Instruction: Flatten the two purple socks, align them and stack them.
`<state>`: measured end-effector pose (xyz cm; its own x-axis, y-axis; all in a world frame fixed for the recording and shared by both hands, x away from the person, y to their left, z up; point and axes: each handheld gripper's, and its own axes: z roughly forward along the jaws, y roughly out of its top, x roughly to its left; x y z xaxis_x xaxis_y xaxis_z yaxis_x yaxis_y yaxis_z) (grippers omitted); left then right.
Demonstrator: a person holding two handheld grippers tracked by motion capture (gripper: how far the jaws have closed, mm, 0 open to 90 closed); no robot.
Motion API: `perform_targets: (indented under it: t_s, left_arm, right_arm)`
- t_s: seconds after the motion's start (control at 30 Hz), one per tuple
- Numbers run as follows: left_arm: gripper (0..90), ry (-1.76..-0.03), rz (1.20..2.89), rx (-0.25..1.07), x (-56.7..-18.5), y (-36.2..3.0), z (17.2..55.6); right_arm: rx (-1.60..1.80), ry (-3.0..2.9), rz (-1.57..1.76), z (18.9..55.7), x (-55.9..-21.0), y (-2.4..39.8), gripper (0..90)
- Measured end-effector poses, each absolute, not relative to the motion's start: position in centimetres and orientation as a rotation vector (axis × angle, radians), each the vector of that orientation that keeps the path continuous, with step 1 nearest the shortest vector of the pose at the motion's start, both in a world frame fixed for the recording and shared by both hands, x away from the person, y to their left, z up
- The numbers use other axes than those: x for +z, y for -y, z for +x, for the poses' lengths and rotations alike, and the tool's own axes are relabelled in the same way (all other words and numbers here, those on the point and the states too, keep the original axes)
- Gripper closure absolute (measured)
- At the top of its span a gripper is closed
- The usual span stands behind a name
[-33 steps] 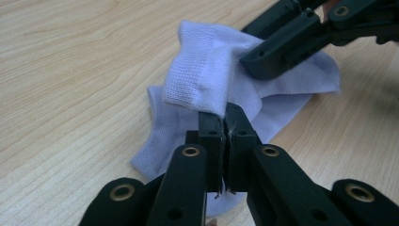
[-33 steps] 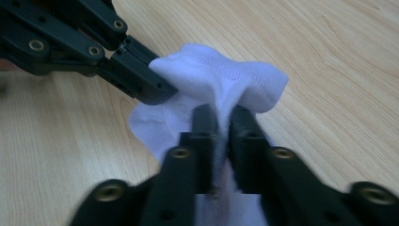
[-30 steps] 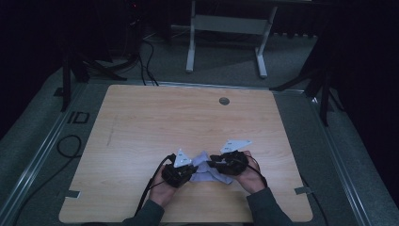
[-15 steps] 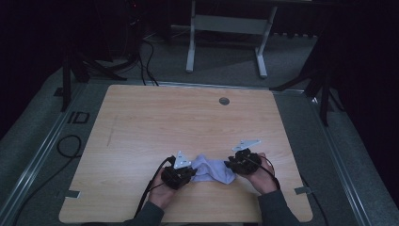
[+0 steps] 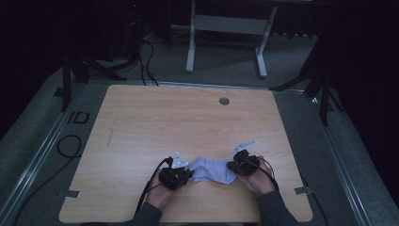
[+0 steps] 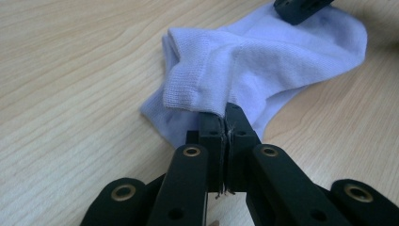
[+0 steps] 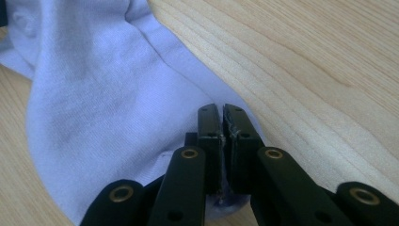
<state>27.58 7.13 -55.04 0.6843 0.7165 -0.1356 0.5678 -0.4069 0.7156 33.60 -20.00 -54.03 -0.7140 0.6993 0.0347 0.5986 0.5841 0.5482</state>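
A pale lilac ankle sock (image 5: 211,169) lies stretched out near the front edge of the wooden table (image 5: 188,117), between my two grippers. My left gripper (image 5: 189,173) is shut on the ribbed cuff; in the left gripper view its jaws (image 6: 225,113) pinch the cuff's edge of the sock (image 6: 263,61). My right gripper (image 5: 232,167) is shut on the opposite end; in the right gripper view the jaws (image 7: 221,113) close on the sock (image 7: 94,94) at its rim. The tip of the right gripper (image 6: 301,7) rests at the sock's far end.
A round cable grommet (image 5: 224,100) sits near the table's far edge. A white desk frame (image 5: 226,28) stands on the floor behind it. Cables (image 5: 66,146) lie on the floor at the left. Bare wood stretches over the table's middle and back.
My right gripper has moved to the right with the sock's end, pulling the bunched sock out long and flat. The left gripper has stayed nearly still on the cuff.
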Motion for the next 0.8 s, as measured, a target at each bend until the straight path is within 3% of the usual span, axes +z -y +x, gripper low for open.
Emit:
perform_targets:
  t_s: [0.57, 0.8]
  left_arm:
    - [87.8, -1.012, 2.180, 0.244, -55.7, -7.3, 27.9]
    - [86.9, -1.015, 2.181, 0.240, -55.7, -7.3, 27.9]
  right_arm:
    - [0.907, -2.518, 1.106, 33.3, -51.7, 20.8, 86.7]
    - [0.894, -2.497, 1.127, 33.8, -52.7, 21.1, 86.4]
